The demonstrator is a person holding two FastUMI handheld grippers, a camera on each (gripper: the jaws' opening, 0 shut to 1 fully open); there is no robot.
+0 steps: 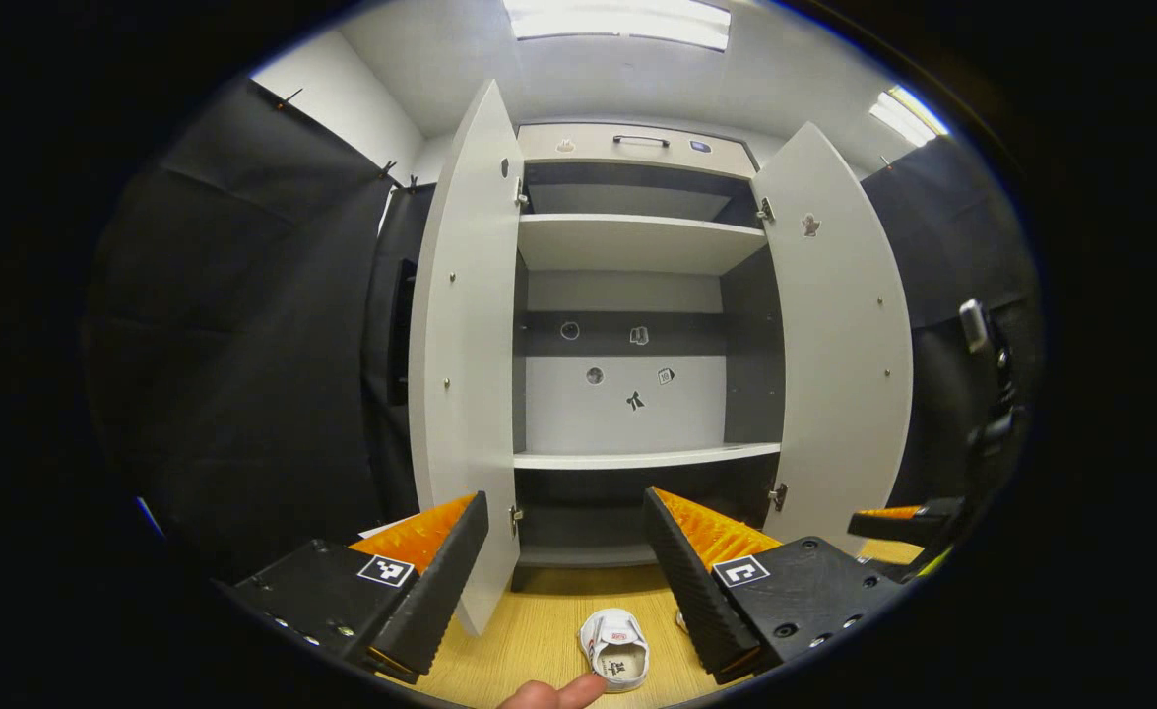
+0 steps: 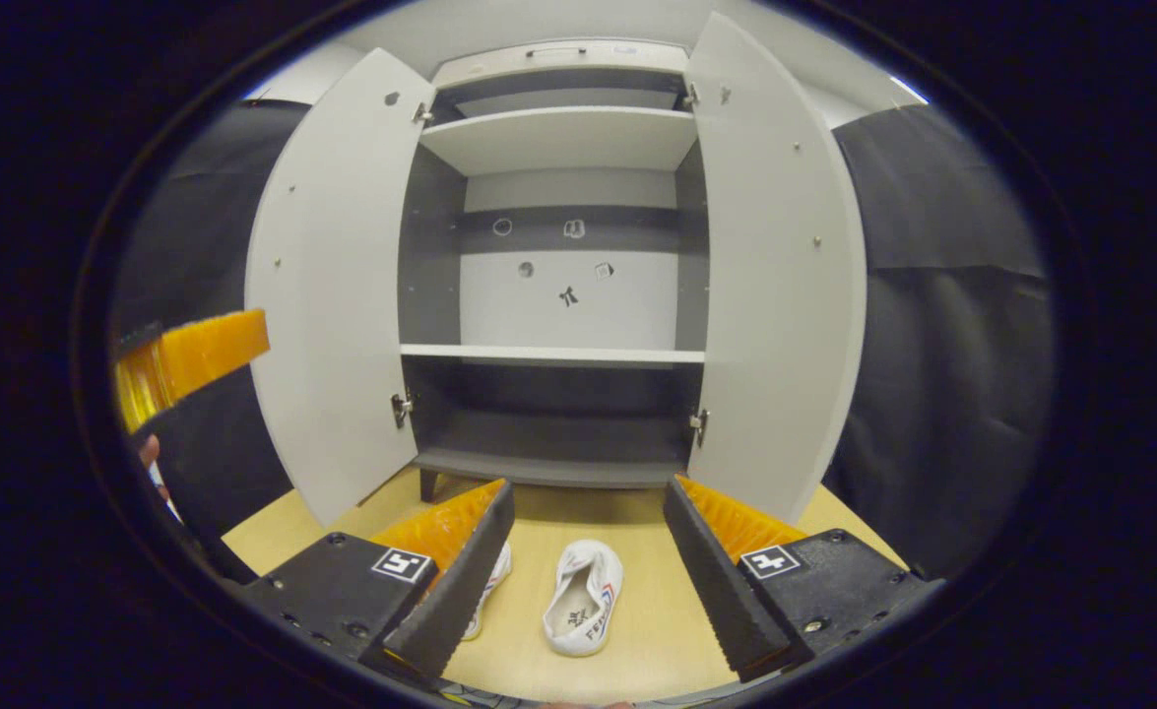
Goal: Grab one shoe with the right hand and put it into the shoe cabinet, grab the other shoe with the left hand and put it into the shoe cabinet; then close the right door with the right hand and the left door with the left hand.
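Right gripper view: right tongs (image 2: 583, 537) spread wide, empty, framing near shoe (image 2: 583, 597) for grabbing; left tongs (image 1: 566, 551) likewise open, empty.

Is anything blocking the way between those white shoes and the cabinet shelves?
Nothing visible does. Both doors stand wide open, and only bare floor lies between the shoes and the cabinet.

2 white shoes (image 2: 583, 597) lying on wood floor (image 2: 637, 630) just in front of shoe cabinet (image 2: 553, 354); both doors (image 2: 780, 276) standing open, shelves bare.
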